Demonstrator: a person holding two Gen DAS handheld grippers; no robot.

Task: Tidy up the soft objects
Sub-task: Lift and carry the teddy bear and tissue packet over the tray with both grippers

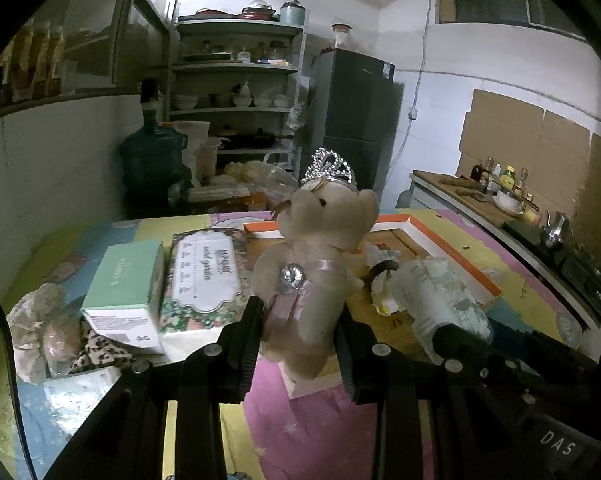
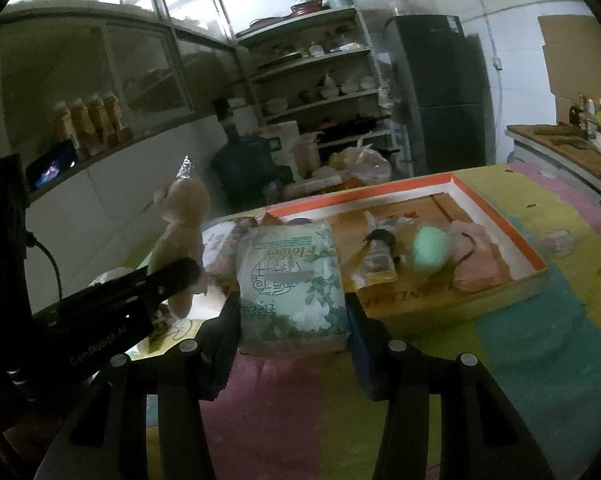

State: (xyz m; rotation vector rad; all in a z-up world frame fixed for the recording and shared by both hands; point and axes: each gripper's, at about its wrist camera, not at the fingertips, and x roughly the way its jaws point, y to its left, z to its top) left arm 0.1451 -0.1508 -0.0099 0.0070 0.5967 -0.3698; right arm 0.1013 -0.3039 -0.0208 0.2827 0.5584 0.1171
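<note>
My left gripper (image 1: 298, 332) is shut on a beige teddy bear (image 1: 320, 248) in a pink dress and silver crown, held upright above the table. In the right wrist view the bear (image 2: 184, 220) and left gripper (image 2: 172, 276) are at the left. My right gripper (image 2: 292, 320) is shut on a soft green floral tissue pack (image 2: 292, 280), its pads pressing both sides. From the left wrist view the tissue pack (image 1: 432, 296) is just right of the bear. Behind both lies an orange-rimmed shallow box (image 2: 496, 216) holding a mint-green soft thing (image 2: 428, 252), a pink item (image 2: 480, 268) and a yellow packet (image 2: 376, 268).
On the table's left are a green carton (image 1: 124, 284), a floral tissue pack (image 1: 204, 276), a leopard-print cloth (image 1: 100, 352), another tissue pack (image 1: 76, 396) and a crumpled bag (image 1: 40, 312). A water jug (image 1: 152, 164), shelves and a fridge (image 1: 356, 120) stand behind; a counter (image 1: 500, 208) runs along the right.
</note>
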